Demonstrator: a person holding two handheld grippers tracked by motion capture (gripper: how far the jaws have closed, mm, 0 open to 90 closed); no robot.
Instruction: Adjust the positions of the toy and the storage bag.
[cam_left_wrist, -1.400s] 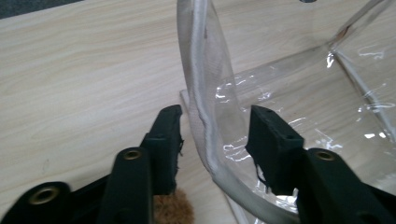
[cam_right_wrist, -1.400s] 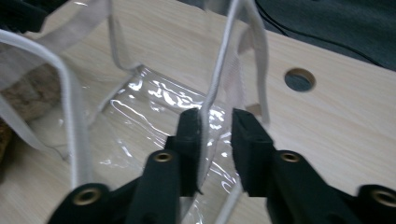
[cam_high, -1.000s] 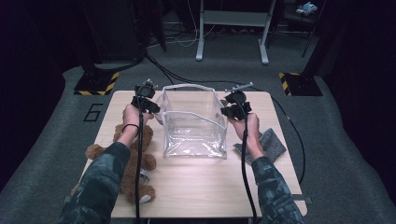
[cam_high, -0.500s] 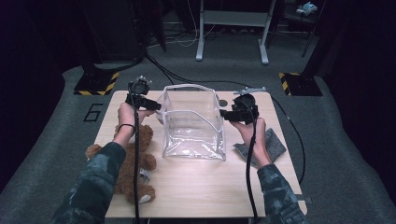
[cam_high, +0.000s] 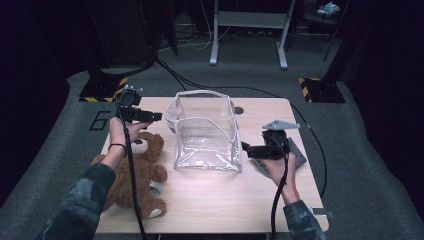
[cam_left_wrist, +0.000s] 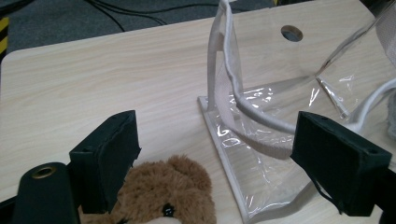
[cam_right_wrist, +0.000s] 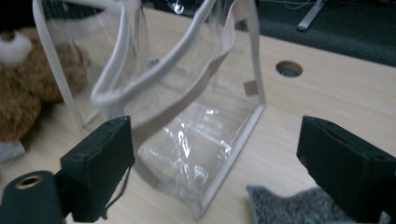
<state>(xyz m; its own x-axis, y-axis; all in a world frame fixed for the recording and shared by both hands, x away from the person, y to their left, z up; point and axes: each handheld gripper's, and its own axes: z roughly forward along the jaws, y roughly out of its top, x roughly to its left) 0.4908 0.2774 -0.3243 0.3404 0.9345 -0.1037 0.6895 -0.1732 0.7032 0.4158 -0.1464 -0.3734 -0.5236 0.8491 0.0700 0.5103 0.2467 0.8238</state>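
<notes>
A clear plastic bag (cam_high: 205, 132) with white trim stands open-topped in the middle of the wooden table (cam_high: 215, 200). My left gripper (cam_high: 156, 117) hovers left of the bag's rim, above a brown teddy bear (cam_high: 137, 172). Its jaws have just been opening and stand wide apart, touching nothing. In the left gripper view the bag (cam_left_wrist: 261, 135) lies ahead and the bear's head (cam_left_wrist: 173, 191) sits below the gripper (cam_left_wrist: 219, 144). My right gripper (cam_high: 246, 147) is beside the bag's right wall. It is open too, its jaws have just been opening, and nothing is between them (cam_right_wrist: 222, 149).
A grey cloth (cam_high: 296, 154) lies at the table's right edge under my right hand, also seen as a grey cloth (cam_right_wrist: 289, 205) below the right jaws. A cable hole (cam_high: 239, 110) sits behind the bag. Cables and a stand's legs cross the floor beyond the table.
Both grippers let go of the bag's rim and opened. The left one drew away to the left, the right one moved right and toward the near edge. The bag's top has sagged slightly.
</notes>
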